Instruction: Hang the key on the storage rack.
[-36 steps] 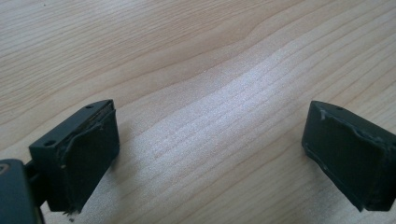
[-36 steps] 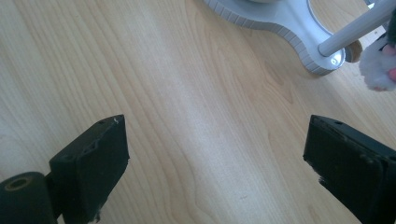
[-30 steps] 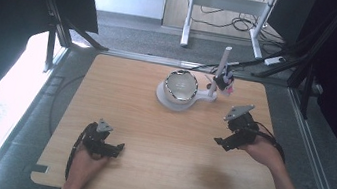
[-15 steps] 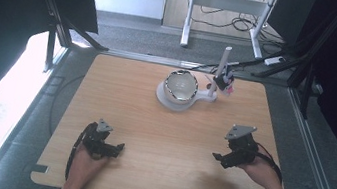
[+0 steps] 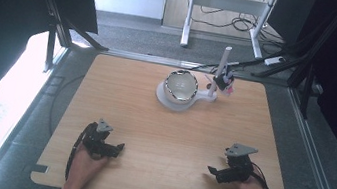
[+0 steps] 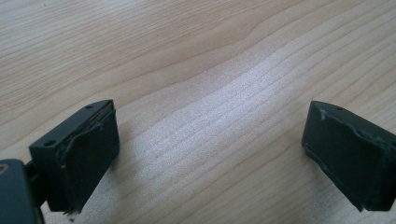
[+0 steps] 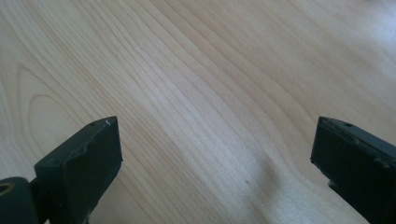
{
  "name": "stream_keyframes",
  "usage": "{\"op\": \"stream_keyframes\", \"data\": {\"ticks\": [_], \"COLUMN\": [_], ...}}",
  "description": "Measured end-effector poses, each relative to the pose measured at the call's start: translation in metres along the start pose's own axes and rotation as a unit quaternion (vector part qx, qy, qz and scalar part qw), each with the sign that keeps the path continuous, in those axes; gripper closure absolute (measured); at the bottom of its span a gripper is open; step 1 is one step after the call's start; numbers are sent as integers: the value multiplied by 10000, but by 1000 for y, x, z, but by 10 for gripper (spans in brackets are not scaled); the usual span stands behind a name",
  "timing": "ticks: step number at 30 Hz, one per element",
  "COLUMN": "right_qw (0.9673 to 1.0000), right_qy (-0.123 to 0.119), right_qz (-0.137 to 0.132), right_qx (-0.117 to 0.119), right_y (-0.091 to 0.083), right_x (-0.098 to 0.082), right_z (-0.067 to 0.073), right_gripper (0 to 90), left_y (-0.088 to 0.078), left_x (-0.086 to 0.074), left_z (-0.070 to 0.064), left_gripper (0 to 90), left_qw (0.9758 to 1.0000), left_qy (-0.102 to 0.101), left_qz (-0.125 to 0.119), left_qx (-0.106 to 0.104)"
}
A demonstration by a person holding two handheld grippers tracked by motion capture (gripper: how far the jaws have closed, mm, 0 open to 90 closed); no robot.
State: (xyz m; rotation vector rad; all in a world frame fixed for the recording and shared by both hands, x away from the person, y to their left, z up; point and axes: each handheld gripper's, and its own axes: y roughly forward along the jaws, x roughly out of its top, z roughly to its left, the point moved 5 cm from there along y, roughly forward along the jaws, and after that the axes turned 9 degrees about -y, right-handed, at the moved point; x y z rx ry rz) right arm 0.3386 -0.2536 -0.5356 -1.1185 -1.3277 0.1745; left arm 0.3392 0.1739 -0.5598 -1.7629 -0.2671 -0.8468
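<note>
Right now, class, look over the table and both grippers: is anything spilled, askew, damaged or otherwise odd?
Nothing is spilled or toppled. The one blemish: the left gripper has a worn pad, its edge ragged and peeling. The bowl sits upright on its white stand, and the right gripper looks sound.

No words, numbers or signs can be read anywhere; the wooden table [image 5: 152, 122] is bare of writing; the shiny bowl [image 5: 181, 85] on its white stand [image 5: 196, 98] shows no label.
</note>
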Motion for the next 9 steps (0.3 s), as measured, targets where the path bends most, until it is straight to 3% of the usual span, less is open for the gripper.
{"op": "stream_keyframes", "data": {"ticks": [5, 9], "right_qw": [9994, 9992], "right_qy": [335, 385], "right_qz": [-39, -46], "right_qx": [61, 33], "right_y": [12, 11], "right_x": [-17, -18], "right_z": [2, 2], "right_gripper": [0, 3], "left_y": [0, 0], "left_x": [0, 0], "left_z": [0, 0], "left_gripper": [41, 41], "left_qw": [10000, 10000], "left_qy": [4, 3], "left_qz": [2, -1], "left_qx": [1, -1]}}
